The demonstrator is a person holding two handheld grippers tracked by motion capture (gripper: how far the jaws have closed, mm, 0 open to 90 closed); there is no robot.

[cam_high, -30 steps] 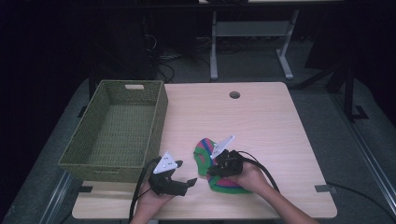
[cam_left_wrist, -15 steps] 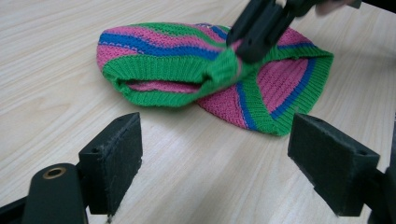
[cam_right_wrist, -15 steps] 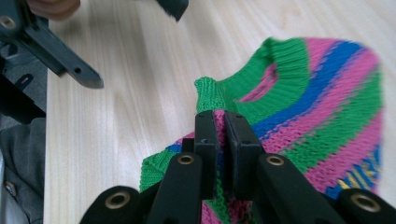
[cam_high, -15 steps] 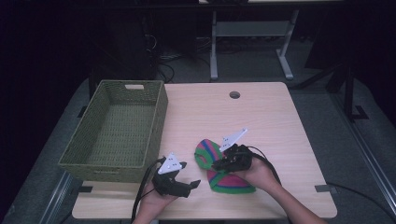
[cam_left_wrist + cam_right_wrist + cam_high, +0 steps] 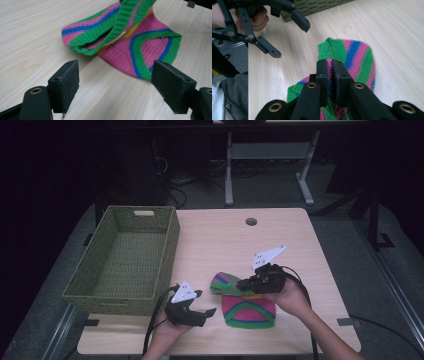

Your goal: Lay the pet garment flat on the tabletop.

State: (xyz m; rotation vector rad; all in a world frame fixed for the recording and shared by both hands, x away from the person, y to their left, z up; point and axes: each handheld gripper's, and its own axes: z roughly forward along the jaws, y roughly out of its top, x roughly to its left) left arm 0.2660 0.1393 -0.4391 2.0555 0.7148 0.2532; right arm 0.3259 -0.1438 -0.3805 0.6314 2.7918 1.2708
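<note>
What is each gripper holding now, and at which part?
The right gripper pinches the striped knit hat at its green ribbed edge. The left gripper is open and holds nothing.

The high view looks down from above; both gripper views sit close (sharing the knit hat (image 5: 140, 47)).

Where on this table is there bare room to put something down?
The far half of the table is bare, from the green basket across to the right edge, apart from a small round hole. The near middle is crowded: the striped knit piece lies between the left gripper and right gripper.
</note>
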